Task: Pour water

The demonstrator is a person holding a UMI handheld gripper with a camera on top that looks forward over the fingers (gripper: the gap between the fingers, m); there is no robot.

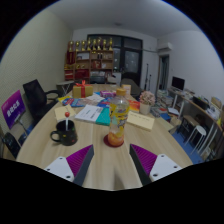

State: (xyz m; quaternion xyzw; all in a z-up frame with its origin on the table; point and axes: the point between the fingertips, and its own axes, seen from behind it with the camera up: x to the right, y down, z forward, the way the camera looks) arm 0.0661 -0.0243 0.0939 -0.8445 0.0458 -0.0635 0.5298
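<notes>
Gripper view: the gripper (112,165) is spread wide, empty, above the wooden tabletop (45,140). A plastic bottle (118,118) of orange drink stands just ahead at 12 o'clock. A black mug (65,131) sits at 10 o'clock, books (92,113) and clutter beyond.

A long wooden table (45,140) runs down a white-walled room. A black office chair (38,98) stands beside it. At the far wall stands a red shelf (90,58), with a dark window (131,57) beside it.
</notes>
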